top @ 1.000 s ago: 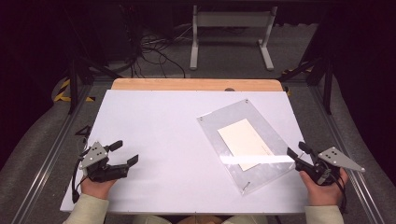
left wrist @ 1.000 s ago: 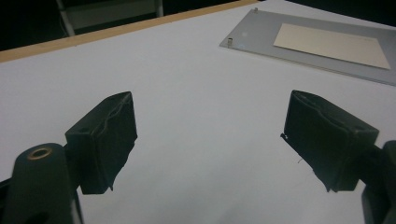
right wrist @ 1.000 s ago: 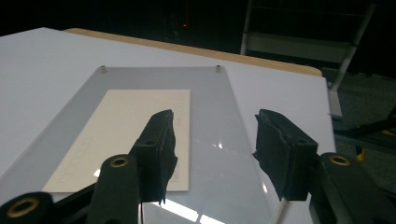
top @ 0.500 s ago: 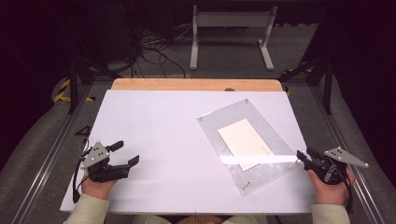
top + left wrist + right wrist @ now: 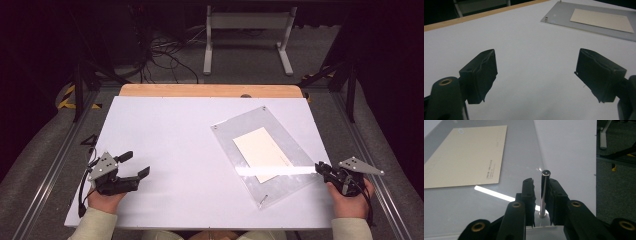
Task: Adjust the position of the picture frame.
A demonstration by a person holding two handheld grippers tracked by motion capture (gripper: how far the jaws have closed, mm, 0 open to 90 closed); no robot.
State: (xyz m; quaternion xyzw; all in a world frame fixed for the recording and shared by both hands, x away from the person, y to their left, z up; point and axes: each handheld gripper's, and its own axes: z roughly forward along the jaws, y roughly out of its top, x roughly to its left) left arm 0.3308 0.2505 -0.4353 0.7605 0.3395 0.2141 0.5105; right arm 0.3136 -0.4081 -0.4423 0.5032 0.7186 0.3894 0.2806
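A clear acrylic plate (image 5: 280, 160) lies tilted on the right half of the white table (image 5: 175, 140), with a cream card (image 5: 261, 152) under or inside it and a small metal pin (image 5: 544, 192) standing upright at its near right corner. The right gripper (image 5: 542, 195) sits at that corner with the pin between its two jaws, which stand nearly closed around it, though whether they actually touch it cannot be told. Well apart at the table's near left, the left gripper (image 5: 135, 164) rests wide open with nothing between its jaws.

Card's (image 5: 465, 157) small print illegible
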